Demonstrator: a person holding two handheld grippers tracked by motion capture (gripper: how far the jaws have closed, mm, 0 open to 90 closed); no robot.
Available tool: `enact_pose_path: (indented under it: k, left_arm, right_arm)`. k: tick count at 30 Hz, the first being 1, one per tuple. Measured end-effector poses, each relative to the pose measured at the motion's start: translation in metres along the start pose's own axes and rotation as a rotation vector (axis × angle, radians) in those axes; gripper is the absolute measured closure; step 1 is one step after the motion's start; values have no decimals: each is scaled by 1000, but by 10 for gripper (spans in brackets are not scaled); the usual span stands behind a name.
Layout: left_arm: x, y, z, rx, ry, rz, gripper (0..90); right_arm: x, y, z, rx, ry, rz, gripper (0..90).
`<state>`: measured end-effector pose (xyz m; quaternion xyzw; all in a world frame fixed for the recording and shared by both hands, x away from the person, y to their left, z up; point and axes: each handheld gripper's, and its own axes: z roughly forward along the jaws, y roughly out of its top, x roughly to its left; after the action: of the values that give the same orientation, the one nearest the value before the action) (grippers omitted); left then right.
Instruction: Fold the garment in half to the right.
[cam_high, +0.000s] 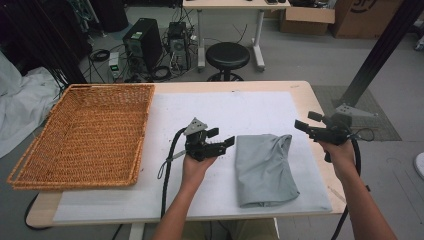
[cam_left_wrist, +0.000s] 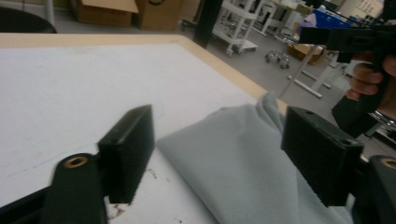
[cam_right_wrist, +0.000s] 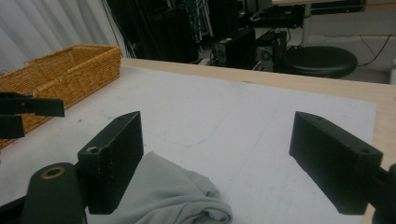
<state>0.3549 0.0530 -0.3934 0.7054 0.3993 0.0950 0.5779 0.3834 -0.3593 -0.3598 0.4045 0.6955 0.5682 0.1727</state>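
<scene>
1. The grey cloth (cam_high: 265, 170) lies flat on the white mat (cam_high: 225, 110), right of the table's middle. It is folded into a narrow, long shape, with a bunched end pointing away from the person. I judge the folding to be mostly or fully done.

2. Nothing holds the cloth. In the left gripper view its folded edge (cam_left_wrist: 243, 168) lies between and beyond the jaws, with the pads clear of it. In the right gripper view the bunched end (cam_right_wrist: 187, 200) sits low between the jaws, untouched.

3. The left claw (cam_high: 223, 139) stands apart, just beside the cloth's left edge and pointing toward it. The hand under it rests low over the mat.

4. The right claw (cam_high: 305, 122) also stands apart, near the cloth's far right corner, over the table's right edge. It holds nothing.

5. The wicker basket (cam_high: 85, 135) sits at the table's left end, well apart from the cloth. No cloth shows inside it in the high view.

6. What is left, as I read it: if the cloth is meant for the basket, that move is not yet begun. It would call for a fresh grip on the cloth and a carry across the mat. One more fold crosswise may also come first; the pictures do not settle which.
</scene>
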Motion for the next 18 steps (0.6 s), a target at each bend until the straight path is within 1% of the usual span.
enact_pose_path:
  k: [1, 2, 3, 4, 6, 9, 13, 18]
  left_arm:
    - [0, 0, -1, 8, 8, 8, 161]
    - [0, 0, -2, 14, 21, 15, 161]
    - [0, 0, -4, 23, 23, 24, 161]
    - [0, 0, -5, 21, 19, 26, 161]
    - [0, 2, -9, -1, 26, 22, 162]
    - [2, 4, -13, -28, 24, 9, 166]
    - [4, 4, -18, -28, 39, 14, 166]
    - [3, 4, -21, -35, 44, 17, 169]
  right_arm:
    - [-1, 0, -1, -3, -8, 3, 151]
    - [-1, 0, -1, -3, -8, 3, 151]
    - [-1, 0, -1, -3, -10, 3, 149]
    - [-1, -1, -1, -5, -10, 4, 149]
    - [0, -1, -1, -11, -12, 3, 148]
    - [0, 0, 0, -10, -6, 3, 148]
    - [2, 2, 4, -8, 2, -3, 148]
    - [3, 4, 7, 1, 5, -6, 148]
